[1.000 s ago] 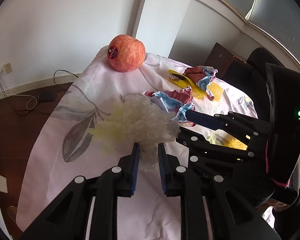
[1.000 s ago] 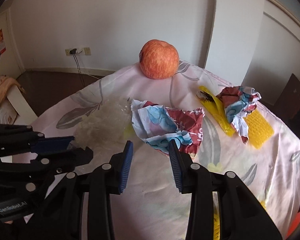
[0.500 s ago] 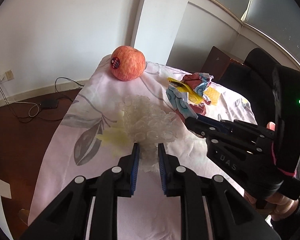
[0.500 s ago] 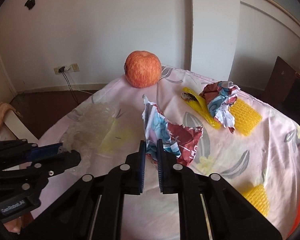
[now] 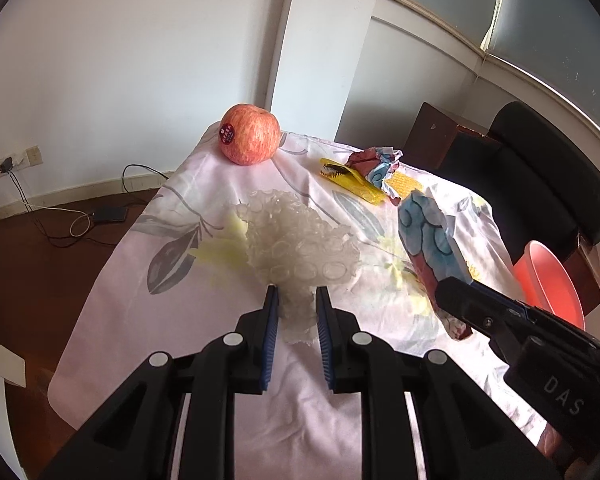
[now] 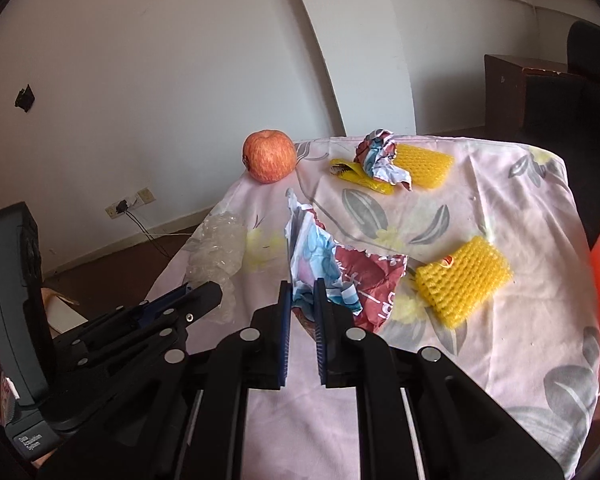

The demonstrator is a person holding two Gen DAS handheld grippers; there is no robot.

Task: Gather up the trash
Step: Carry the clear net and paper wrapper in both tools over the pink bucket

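Left wrist view: the left gripper (image 5: 296,308) pinches the lower edge of a crumpled clear bubble-wrap sheet (image 5: 300,240) between its blue pads (image 5: 271,336); the sheet fans out toward 12 o'clock over the pale pink leaf-printed tablecloth (image 5: 140,280). At 3 o'clock the right gripper (image 5: 456,304) enters, clamped on a crumpled blue, red and white paper wrapper (image 5: 428,236) that stands raised off the cloth. A red round apple with a sticker (image 5: 250,134) sits at 11 o'clock at the far edge of the table. A second crumpled printed paper ball (image 5: 376,164) lies at 1 o'clock, touching a flattened yellow plastic wrapper (image 5: 352,182). A round orange-red plastic basin (image 5: 556,284) stands beyond the table edge at 3 o'clock; the part of its inside that shows holds nothing, the rest is hidden by the right gripper.

Right wrist view: the fingers (image 6: 285,332) of the right gripper, having just closed, are pressed together on the wrapper's near corner. Two yellow foam net fruit sleeves lie on the cloth, one (image 6: 464,280) at 3 o'clock just beside the wrapper, the other (image 6: 424,164) at 1 o'clock against the paper ball. The left gripper, with the bubble wrap, shows at 9 o'clock, and a sliver of the basin at the right edge
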